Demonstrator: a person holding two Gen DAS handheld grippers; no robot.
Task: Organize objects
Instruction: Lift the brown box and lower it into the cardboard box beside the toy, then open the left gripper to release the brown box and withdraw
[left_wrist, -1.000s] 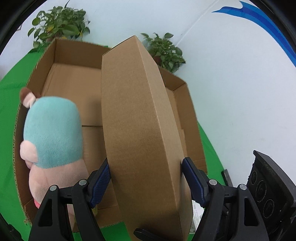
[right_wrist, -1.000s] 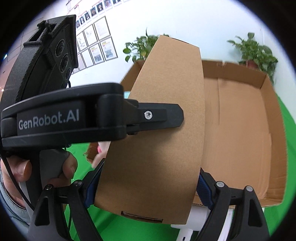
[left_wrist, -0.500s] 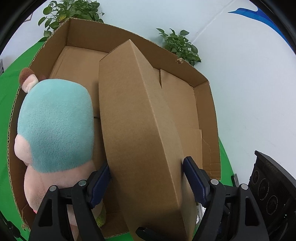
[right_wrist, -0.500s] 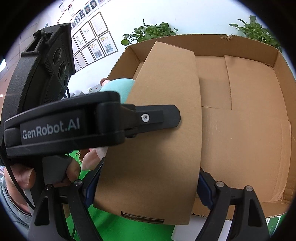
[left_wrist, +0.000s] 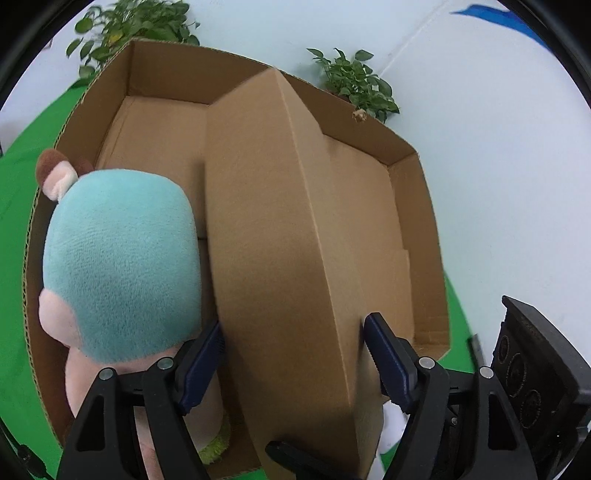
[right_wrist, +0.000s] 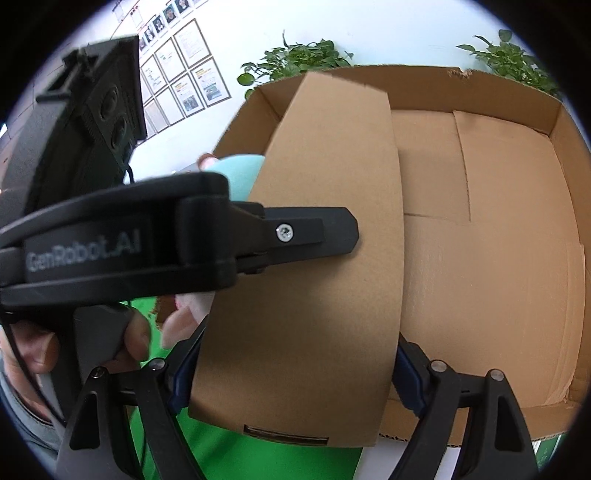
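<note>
A flat closed cardboard box (left_wrist: 280, 236) is held between both grippers, tilted over the large open carton (left_wrist: 410, 192). My left gripper (left_wrist: 291, 354) is shut on the flat box's near end. My right gripper (right_wrist: 295, 365) is shut on the same flat box (right_wrist: 314, 295), from the other side. A plush toy with a teal head (left_wrist: 118, 273) and pink body stands inside the carton at its left, beside the flat box. The left gripper's arm crosses the right wrist view. The carton's floor (right_wrist: 498, 266) is bare on the right.
Green cloth (left_wrist: 14, 192) covers the table under the carton. Potted plants (left_wrist: 354, 81) stand behind the carton against a white wall. Framed papers (right_wrist: 184, 88) hang on the left wall. A white object (left_wrist: 391, 428) lies below the flat box.
Both grippers have carried the flat box forward and down over the carton. The carton's inside and the plush toy now fill more of both views.
</note>
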